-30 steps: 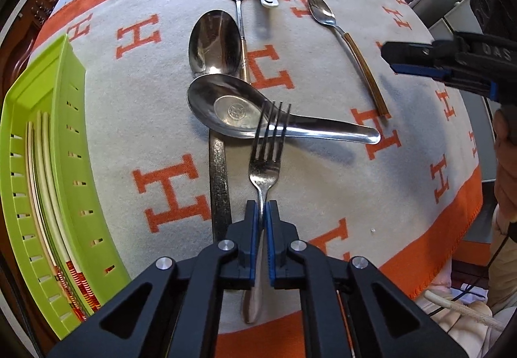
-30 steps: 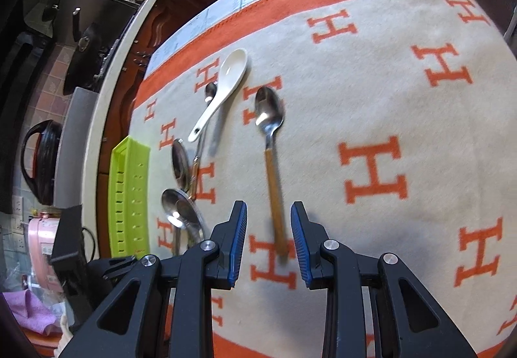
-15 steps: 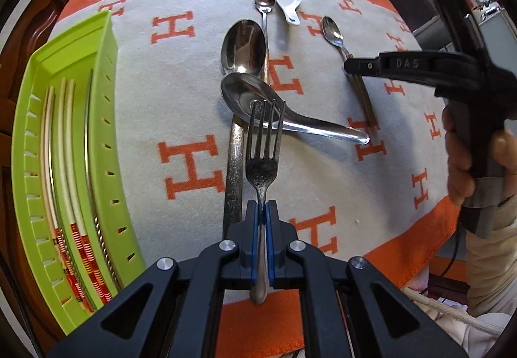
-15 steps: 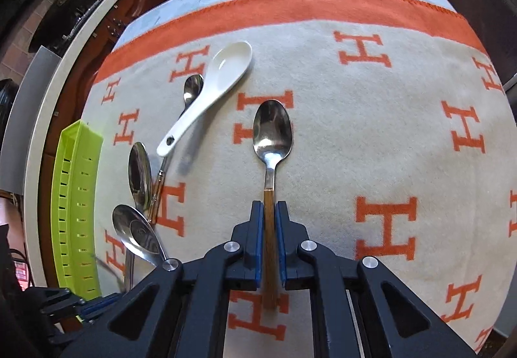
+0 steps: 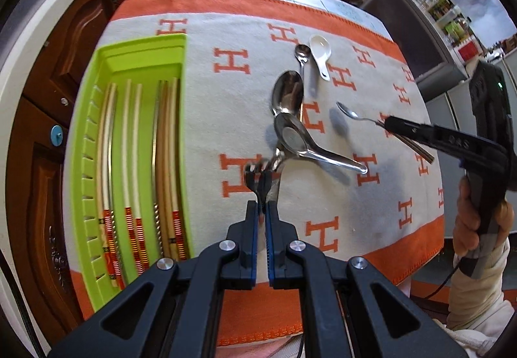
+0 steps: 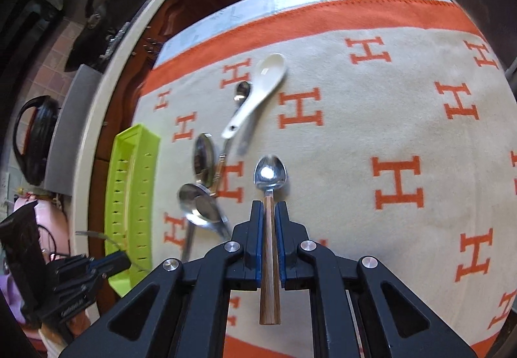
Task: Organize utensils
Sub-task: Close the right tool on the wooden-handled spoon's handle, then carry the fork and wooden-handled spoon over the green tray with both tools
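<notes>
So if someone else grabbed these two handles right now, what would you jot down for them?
Left gripper: shut on the silver metal fork, lifted near the green plastic tray.
Right gripper: shut on the wooden-handled steel spoon.
Done: chopsticks lie in the tray.
Left on the orange-and-cream cloth: white ceramic spoon, small steel spoon, two large steel spoons. Place the held pieces, then collect these.
</notes>
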